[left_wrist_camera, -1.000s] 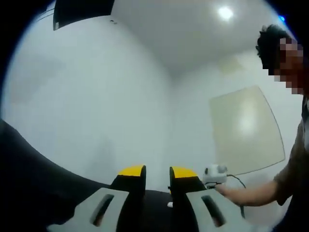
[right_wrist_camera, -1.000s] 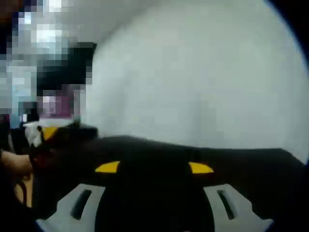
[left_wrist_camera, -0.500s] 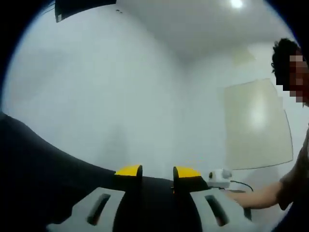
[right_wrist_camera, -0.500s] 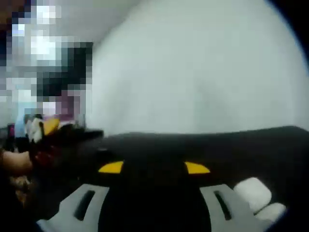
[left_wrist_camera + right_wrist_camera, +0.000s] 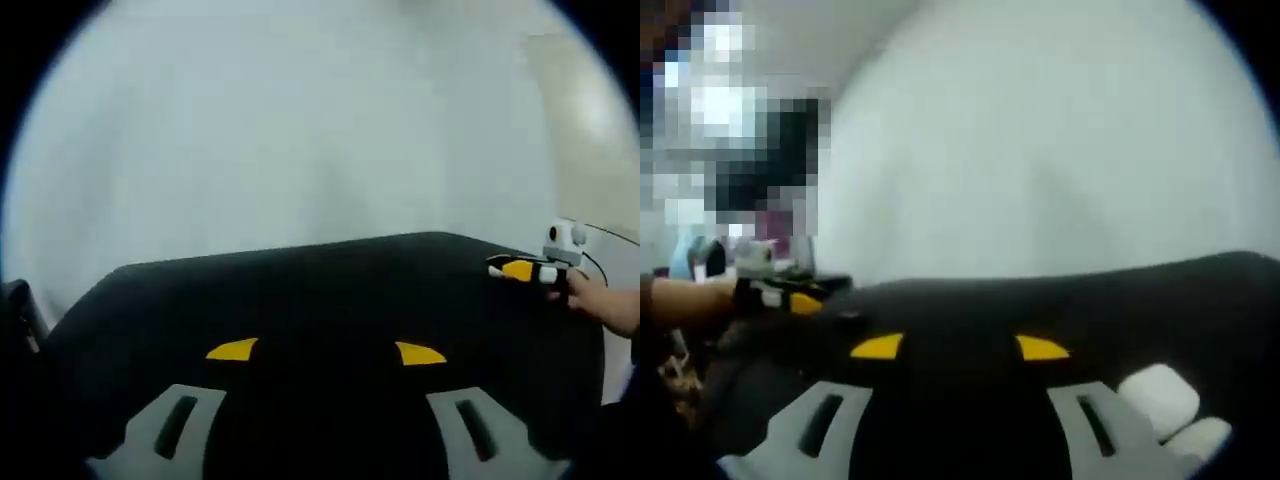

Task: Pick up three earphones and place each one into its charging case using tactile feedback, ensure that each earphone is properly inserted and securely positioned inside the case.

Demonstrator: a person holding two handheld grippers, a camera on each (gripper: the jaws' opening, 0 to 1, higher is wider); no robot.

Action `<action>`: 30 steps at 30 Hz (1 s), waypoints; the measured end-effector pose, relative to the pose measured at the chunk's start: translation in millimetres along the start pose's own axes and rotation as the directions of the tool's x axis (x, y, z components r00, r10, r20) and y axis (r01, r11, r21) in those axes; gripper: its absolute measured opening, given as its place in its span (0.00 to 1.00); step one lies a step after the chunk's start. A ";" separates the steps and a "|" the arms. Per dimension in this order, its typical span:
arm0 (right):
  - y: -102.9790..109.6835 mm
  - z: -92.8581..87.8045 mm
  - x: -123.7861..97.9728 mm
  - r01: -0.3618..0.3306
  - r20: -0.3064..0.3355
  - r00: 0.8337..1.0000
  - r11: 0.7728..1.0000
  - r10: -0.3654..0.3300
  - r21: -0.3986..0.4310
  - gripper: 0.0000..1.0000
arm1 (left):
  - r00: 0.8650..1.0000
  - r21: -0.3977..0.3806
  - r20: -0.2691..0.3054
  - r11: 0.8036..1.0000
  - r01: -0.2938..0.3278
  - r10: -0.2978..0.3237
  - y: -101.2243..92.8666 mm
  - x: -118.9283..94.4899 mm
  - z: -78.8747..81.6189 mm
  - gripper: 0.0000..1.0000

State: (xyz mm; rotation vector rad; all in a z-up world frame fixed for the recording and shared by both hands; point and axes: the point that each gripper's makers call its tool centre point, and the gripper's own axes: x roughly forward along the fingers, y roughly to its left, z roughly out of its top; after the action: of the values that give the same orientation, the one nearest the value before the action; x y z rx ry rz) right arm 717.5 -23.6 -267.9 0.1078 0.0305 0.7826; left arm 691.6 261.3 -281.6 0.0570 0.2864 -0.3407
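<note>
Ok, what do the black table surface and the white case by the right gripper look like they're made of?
The black table surface looks like a matte mat, perhaps fabric or rubber: it gives no glare. The white case looks like smooth, slightly glossy plastic with rounded edges, though blur leaves that open.

Both views are blurred; the white case [image 5: 1160, 398] on the black counter [image 5: 1060, 300] shows no lid line or earphone detail, and the pale lump [image 5: 1202, 437] beside it is cut by the rim; the other claw [image 5: 522, 269] is too small to read.
</note>
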 end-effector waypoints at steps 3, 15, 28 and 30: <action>-0.2 -0.4 0.2 -0.005 -0.002 1.000 1.000 0.005 -0.010 0.42 | 0.996 0.153 -0.085 0.988 0.035 -0.022 -6.9 16.0 -13.3 0.49; 2.4 -2.5 -0.1 -0.006 -0.021 1.000 0.999 0.005 -0.044 0.40 | 0.980 0.132 -0.152 0.980 0.150 -0.130 -12.6 47.7 -24.4 0.39; 3.4 0.9 0.3 -0.011 -0.007 1.000 0.999 0.011 -0.042 0.40 | 0.976 0.091 -0.003 0.972 0.216 -0.216 -58.9 37.7 15.2 0.32; 3.4 1.4 0.2 -0.012 -0.004 1.000 0.999 0.012 -0.039 0.40 | 0.971 0.102 0.016 0.966 0.236 -0.239 -74.8 36.3 27.3 0.32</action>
State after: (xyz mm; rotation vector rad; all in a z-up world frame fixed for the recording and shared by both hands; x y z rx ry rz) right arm 715.4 -21.2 -266.2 0.0693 0.0183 0.7949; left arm 706.4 176.4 -266.4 0.1166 0.2483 -0.5940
